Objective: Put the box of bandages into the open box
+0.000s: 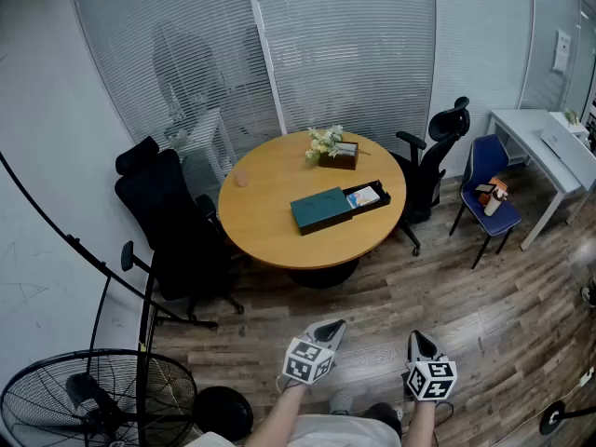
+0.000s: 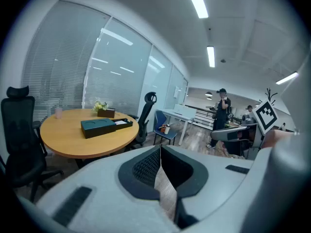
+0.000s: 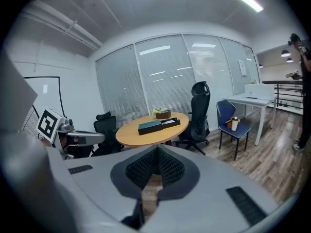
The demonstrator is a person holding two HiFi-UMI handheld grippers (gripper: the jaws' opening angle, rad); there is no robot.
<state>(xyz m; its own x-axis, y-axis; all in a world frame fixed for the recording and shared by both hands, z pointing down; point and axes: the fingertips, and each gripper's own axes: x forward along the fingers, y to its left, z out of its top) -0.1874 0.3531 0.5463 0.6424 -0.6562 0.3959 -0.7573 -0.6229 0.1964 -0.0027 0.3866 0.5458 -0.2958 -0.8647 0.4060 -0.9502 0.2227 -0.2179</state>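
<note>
A dark teal box point(image 1: 321, 209) lies on the round wooden table point(image 1: 270, 226). Its black inner tray point(image 1: 377, 200) is slid out to the right, and a small white and blue packet point(image 1: 363, 196) lies in that tray. Both grippers are held low over the floor, well short of the table. My left gripper point(image 1: 331, 330) and my right gripper point(image 1: 415, 339) are shut and hold nothing. The left gripper view shows the jaws point(image 2: 160, 150) together, with the box point(image 2: 99, 126) far off. The right gripper view shows closed jaws point(image 3: 156, 152) and the box point(image 3: 158, 125) beyond them.
A flower box point(image 1: 337, 154) and a pink cup point(image 1: 241, 179) stand on the table. Black office chairs point(image 1: 172, 217) point(image 1: 433, 161) flank it. A blue chair point(image 1: 489, 189) and a white desk point(image 1: 549, 152) are at the right, a floor fan point(image 1: 88, 403) at the lower left. A person point(image 2: 221, 115) stands far off.
</note>
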